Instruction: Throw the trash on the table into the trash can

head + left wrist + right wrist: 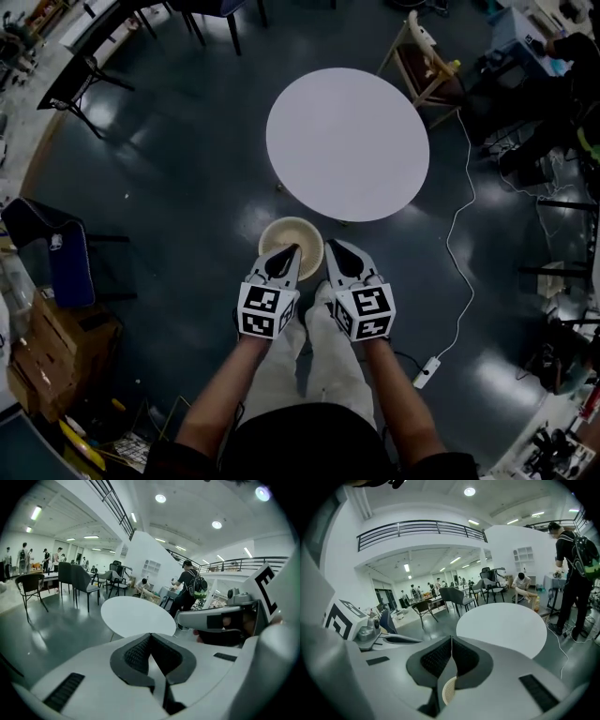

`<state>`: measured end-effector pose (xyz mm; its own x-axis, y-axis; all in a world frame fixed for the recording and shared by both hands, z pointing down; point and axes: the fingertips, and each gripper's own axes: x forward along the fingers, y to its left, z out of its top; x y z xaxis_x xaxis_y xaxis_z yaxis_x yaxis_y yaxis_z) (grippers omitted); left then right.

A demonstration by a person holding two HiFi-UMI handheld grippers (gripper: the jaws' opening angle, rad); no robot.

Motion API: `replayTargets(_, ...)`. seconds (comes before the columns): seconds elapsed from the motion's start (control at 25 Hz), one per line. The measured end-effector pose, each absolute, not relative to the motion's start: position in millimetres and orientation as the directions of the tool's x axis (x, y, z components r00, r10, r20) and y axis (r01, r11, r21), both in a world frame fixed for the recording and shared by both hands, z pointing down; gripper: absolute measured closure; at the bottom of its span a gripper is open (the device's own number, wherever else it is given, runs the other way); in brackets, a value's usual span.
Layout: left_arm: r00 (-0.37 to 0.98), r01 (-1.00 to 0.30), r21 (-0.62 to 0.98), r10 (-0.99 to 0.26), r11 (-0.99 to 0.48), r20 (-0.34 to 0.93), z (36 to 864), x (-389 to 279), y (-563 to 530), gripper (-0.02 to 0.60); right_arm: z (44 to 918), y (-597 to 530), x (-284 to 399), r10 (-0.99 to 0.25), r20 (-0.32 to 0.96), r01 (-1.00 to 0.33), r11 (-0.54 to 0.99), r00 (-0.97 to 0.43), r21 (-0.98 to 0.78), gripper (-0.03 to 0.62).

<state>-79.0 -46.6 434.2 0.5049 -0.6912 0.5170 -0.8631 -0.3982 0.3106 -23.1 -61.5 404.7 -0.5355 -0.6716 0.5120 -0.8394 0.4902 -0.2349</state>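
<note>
A round white table (348, 143) stands ahead of me, and its top shows no objects. On the dark floor between the table and my feet sits a cream trash can (284, 231). My left gripper (289, 251) and right gripper (333, 246) hover side by side just above the can, both shut with nothing between the jaws. In the left gripper view the left gripper (150, 634) points at the table (136, 616). The right gripper (452, 638) shows a sliver of the trash can (449, 691) below its jaws.
A wooden chair (424, 61) stands behind the table. A white cable with a power strip (427, 372) runs along the floor at the right. A blue chair (66, 262) and cardboard boxes (47, 347) are at the left. A person with a backpack (576, 569) stands beyond the table.
</note>
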Motion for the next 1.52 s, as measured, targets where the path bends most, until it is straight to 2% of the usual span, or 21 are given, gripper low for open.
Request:
replayTargets(0.36,0.535,-0.845,0.279,-0.723,-0.457,0.436,348.8,-77.0,-44.5,0.566,333.1,-50.7,-26.6,-0.705,0.457,-0.835,0.513,-0.543,-0.199,0.574)
replayTargets(1.12,0.584,-0.812,0.233,-0.753,-0.536,0.304,224.3,-76.5,-25.1,0.566,214.5,-32.7,-27.5,-0.79,0.323,-0.852,0.507,-0.52,-0.132,0.574)
replayTargets(1.52,0.577,-0.815,0.211,-0.784,-0.539,0.228,176.2,-57.1,-4.2,0.566,170.6,-12.1,-0.2,-0.817,0.246,-0.853,0.506,-0.522,-0.13,0.574)
